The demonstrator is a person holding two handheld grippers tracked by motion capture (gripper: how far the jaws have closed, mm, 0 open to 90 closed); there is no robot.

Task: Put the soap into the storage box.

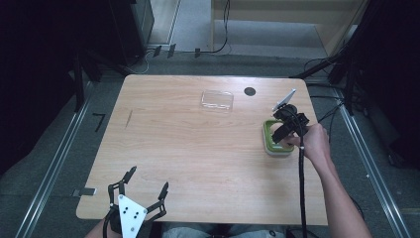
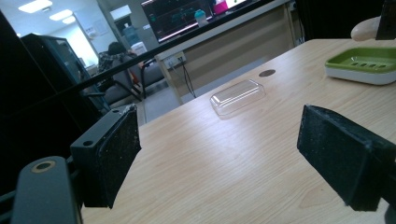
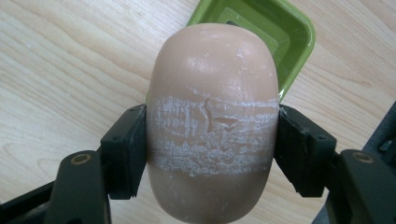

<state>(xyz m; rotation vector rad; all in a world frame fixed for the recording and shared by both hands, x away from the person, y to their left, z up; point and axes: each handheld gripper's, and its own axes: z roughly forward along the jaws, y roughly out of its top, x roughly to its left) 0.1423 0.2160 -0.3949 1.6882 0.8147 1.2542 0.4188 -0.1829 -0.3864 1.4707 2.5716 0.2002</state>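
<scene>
The right gripper (image 3: pixel 212 154) clamps its black padded fingers (image 3: pixel 123 156) on a smooth, oval, peach-coloured soap bar (image 3: pixel 212 116), scuffed white across its middle, held just above the glossy green soap dish (image 3: pixel 292 42) with a white base on the pale woodgrain desk (image 1: pixel 188 144). A clear plastic lid (image 2: pixel 237 96) lies apart. The left gripper (image 2: pixel 219 154) hangs wide open, holding nothing

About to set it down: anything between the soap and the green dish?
Nothing visible. The soap, clamped in the right gripper, hangs just above the dish, whose tray looks bare.
</scene>
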